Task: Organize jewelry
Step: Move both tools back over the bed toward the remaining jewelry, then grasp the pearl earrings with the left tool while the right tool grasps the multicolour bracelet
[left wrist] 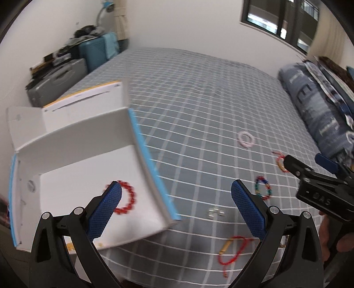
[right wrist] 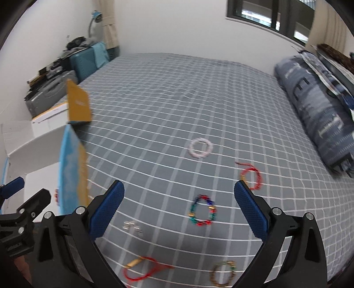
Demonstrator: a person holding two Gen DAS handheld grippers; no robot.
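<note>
An open white box with blue edges (left wrist: 141, 141) lies on the bed at left; a red bead bracelet (left wrist: 128, 199) lies inside it. My left gripper (left wrist: 177, 199) is open and empty, above the box's right edge. My right gripper (right wrist: 179, 199) is open and empty above a multicolour bead bracelet (right wrist: 202, 210), which also shows in the left wrist view (left wrist: 263, 188). On the checked sheet lie a pink bracelet (right wrist: 200, 147), a red cord bracelet (right wrist: 252, 175), a second red cord bracelet with a gold tube (right wrist: 143, 269), a brown-green bead bracelet (right wrist: 222, 274) and small clear pieces (right wrist: 132, 227).
The box's wall and yellow-blue flap (right wrist: 73, 159) stand left of my right gripper. A rolled blue duvet (right wrist: 320, 115) lies along the bed's right side. Suitcases and clutter (left wrist: 66, 73) stand past the bed's far-left corner. A white wall with a window (right wrist: 265, 15) is behind.
</note>
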